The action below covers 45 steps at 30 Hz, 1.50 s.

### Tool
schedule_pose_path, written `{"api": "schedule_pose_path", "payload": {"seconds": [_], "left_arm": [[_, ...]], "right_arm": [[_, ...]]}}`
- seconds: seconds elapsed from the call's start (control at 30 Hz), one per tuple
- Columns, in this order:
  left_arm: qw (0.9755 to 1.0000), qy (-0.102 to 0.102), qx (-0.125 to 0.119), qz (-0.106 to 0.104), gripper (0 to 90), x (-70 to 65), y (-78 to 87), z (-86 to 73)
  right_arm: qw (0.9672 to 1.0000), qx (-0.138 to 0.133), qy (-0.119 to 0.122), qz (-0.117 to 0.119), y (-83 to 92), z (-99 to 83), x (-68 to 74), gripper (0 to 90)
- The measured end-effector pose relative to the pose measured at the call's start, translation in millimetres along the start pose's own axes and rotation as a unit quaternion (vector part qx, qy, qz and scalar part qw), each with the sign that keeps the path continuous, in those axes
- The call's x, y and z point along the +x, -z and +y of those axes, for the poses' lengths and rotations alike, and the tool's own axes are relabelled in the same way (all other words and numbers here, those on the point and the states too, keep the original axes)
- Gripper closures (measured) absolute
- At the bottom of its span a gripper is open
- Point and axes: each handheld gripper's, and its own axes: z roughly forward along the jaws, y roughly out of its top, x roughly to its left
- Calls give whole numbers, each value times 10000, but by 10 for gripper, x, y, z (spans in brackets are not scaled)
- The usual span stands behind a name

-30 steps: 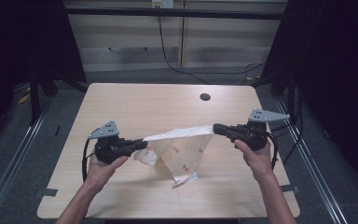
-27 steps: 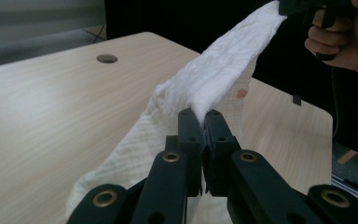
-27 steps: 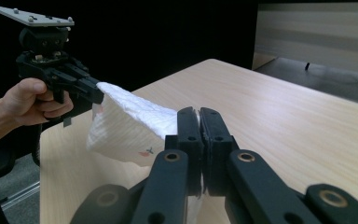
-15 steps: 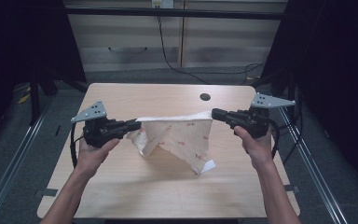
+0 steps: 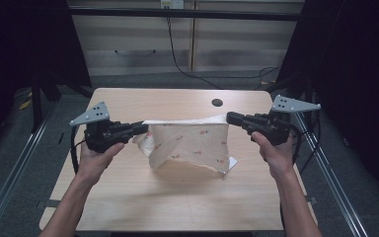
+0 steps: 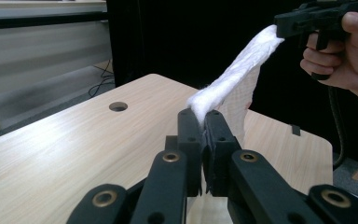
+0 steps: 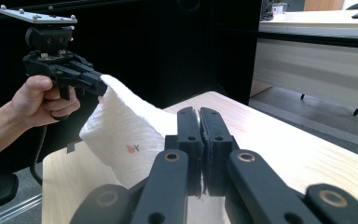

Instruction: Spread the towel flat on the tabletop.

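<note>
Now a patterned cloth [image 5: 190, 143] is held up between both claws.
Left claw [image 5: 143, 128] and right claw [image 5: 231, 117] are each clamped on a top corner; the lower edge is draped on the surface [image 5: 177, 197].

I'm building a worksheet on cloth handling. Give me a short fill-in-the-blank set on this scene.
1. The left gripper and right gripper each pinch a top corner of the white ____.
2. The cloth is printed with small ____ motifs.
3. Its lower edge hangs toward the wooden ____.
4. Behind the cloth, the table has a round ____ in its top.

Missing words: cloth; red; table; hole
</note>
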Motion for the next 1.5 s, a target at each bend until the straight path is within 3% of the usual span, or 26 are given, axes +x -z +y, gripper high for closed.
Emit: {"api": "schedule_pose_path", "payload": {"seconds": [0.23, 0.4, 0.67, 0.8, 0.87, 0.9, 0.97, 1.1, 1.13, 1.17, 1.2, 1.23, 1.3, 1.33, 1.4, 1.47, 1.5], "left_arm": [[9997, -234, -75, -69, 871, -96, 126, 95], [9998, -146, -69, -75, 872, -127, 123, 67], [9997, -90, -106, -206, 873, -239, 221, -53], [9994, -134, -183, -271, 873, -354, 342, -17], [9990, -134, -243, -337, 873, -419, 419, 30], [9988, -264, -263, -312, 873, -471, 450, 59], [9989, -326, -192, -294, 873, -487, 458, 101], [9998, -69, 91, -166, 872, -262, 276, -2], [9997, -6, 223, -121, 872, -187, 198, -57], [9994, 81, 327, -83, 872, -105, 116, -117], [9989, 169, 432, -33, 872, -18, 34, -174], [9983, 257, 520, 52, 872, 65, -45, -229], [9961, 430, 756, 163, 871, 225, -202, -331], [9951, 472, 849, 194, 871, 284, -267, -377], [9936, 456, 987, 312, 870, 356, -385, -446], [9916, 434, 1149, 402, 870, 458, -491, -492], [9911, 450, 1173, 447, 869, 494, -516, -508]], "right_arm": [[9999, -5, 106, 117, 108, 52, 166, 882], [9999, -16, 152, 79, 138, 27, 231, 882], [9996, -121, -14, 247, 246, -124, 397, 883], [9992, -261, 184, 240, 359, -73, 640, 883], [9989, -322, 217, 250, 385, -52, 680, 883], [9987, -369, 246, 260, 404, -29, 718, 882], [9985, -397, 345, 171, 429, 4, 758, 882], [9997, -194, 104, 112, 288, -81, 575, 883], [9998, 28, -159, 112, 139, -210, 398, 882], [9998, 28, -159, 112, 139, -210, 398, 882], [9988, 236, -416, 74, -9, -350, 203, 882], [9988, 236, -416, 74, -9, -350, 203, 882], [9969, 484, -621, -61, -182, -502, -47, 882], [9969, 484, -621, -61, -182, -502, -47, 882], [9952, 679, -691, -156, -294, -580, -182, 882], [9944, 863, -553, -254, -400, -641, -282, 883], [9933, 940, -600, -311, -464, -675, -353, 882]]}}
